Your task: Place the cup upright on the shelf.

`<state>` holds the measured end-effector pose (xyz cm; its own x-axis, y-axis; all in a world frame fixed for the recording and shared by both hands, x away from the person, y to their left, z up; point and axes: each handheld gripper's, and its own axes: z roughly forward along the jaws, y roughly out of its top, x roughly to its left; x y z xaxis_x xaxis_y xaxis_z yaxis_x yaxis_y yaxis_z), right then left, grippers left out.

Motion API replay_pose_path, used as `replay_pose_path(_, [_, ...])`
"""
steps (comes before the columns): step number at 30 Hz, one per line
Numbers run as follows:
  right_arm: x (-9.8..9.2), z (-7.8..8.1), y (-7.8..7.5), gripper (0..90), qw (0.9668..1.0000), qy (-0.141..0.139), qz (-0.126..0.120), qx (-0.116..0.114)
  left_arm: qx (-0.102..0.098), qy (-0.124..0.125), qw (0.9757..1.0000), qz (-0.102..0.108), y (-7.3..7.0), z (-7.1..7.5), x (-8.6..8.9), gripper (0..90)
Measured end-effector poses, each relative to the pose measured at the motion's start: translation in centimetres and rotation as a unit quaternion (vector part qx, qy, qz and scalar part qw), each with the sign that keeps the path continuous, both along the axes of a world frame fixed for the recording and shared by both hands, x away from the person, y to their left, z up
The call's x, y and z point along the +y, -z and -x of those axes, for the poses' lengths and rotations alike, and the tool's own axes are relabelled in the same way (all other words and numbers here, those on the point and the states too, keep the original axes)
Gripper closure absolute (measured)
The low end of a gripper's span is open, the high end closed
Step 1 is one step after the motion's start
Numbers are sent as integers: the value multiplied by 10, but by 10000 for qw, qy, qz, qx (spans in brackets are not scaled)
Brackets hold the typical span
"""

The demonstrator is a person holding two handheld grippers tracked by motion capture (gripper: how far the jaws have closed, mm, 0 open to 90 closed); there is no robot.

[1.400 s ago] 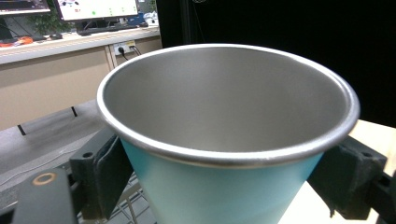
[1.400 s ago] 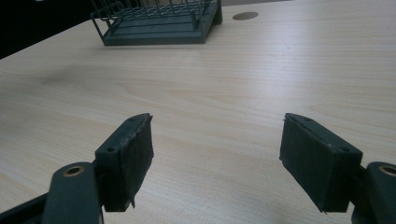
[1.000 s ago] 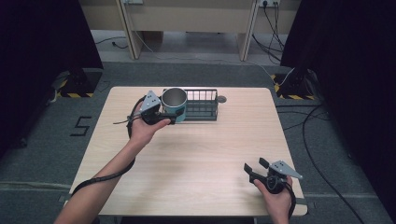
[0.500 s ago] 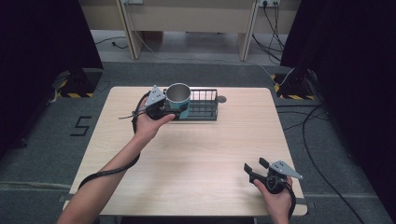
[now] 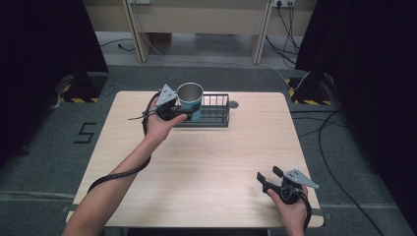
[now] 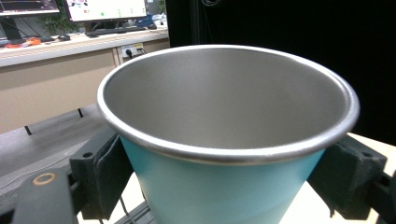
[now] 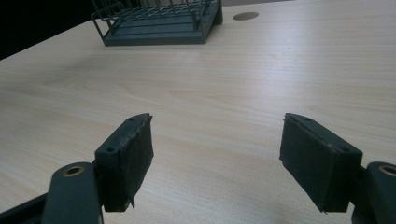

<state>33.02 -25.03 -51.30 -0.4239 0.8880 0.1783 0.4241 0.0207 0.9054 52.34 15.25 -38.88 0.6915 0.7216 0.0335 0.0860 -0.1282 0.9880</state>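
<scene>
My left gripper pinches the cup, a steel one with blue outside, upright and lifted above the left end of the wire rack, at 12 o'clock on the table. In the left gripper view both pads press the cup walls. My right gripper rests at 5 o'clock, its jaws spread wide and holding nothing.

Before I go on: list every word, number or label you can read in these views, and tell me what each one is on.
"5": dark numeral marked on the grey floor, left of the light wooden table.
Computer monitors on the far desk, left gripper view: screen content too small and blurred to read.
Teal metal cup, dark wire rack, left gripper, right gripper: no readable text.
</scene>
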Motion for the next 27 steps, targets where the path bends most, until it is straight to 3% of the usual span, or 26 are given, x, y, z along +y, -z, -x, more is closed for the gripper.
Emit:
replay_pose_path(20, [0,0,0,264,10000,-9,-6,-9,-19,-179,9998,-17,-12,-24,-13,149])
replay_pose_path(27, [0,0,0,264,10000,-7,-20,3,115,-280,9995,-41,-10,-37,-19,149])
